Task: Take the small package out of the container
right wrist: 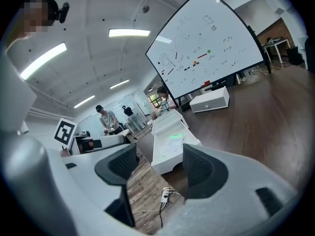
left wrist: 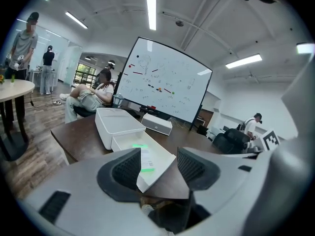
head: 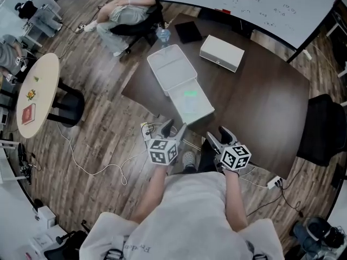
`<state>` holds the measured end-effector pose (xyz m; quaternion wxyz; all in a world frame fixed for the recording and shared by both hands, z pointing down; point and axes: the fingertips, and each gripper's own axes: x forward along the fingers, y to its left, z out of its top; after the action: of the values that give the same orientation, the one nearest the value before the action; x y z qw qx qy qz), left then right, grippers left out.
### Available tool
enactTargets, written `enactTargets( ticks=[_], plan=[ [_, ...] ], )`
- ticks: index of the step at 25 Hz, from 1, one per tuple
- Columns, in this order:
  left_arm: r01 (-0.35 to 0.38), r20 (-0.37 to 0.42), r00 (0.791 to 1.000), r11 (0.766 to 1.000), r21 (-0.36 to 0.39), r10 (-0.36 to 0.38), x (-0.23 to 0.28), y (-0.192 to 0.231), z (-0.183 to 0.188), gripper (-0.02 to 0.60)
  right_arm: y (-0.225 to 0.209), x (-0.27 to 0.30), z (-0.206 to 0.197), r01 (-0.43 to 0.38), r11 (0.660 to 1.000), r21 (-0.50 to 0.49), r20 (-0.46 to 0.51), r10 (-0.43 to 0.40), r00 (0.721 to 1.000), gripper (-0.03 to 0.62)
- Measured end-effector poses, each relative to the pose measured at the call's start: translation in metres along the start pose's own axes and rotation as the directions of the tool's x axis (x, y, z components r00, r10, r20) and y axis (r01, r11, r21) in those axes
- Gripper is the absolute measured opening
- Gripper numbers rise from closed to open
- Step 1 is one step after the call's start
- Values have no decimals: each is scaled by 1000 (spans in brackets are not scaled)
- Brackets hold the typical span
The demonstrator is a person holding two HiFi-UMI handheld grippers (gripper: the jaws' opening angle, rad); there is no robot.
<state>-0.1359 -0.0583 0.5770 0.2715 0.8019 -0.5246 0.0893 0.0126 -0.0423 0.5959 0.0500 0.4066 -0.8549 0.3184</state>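
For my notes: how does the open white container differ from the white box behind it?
The open white container shows a green-marked small package inside; the white box is closed. The container lies at the table's near edge; the box lies near the whiteboard. Both are white and rectangular.

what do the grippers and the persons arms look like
The left gripper and right gripper each have a light grey moulded body, two dark ribbed pads and a white cube with black square markers. The person wears a pale grey top.
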Motion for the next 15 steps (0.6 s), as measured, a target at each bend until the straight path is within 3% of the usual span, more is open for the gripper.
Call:
enactTargets(
  ticks=[6,15],
  plan=[
    [-28,-13,1000,1000,-9,28,14,10,6,222,-10,13,7,11,1000,3,-22,-10,1000,331],
    [-54,-40,998,998,-38,52,56,14,14,218,-40,30,20,23,1000,-15,-81,-24,996,334]
  ],
)
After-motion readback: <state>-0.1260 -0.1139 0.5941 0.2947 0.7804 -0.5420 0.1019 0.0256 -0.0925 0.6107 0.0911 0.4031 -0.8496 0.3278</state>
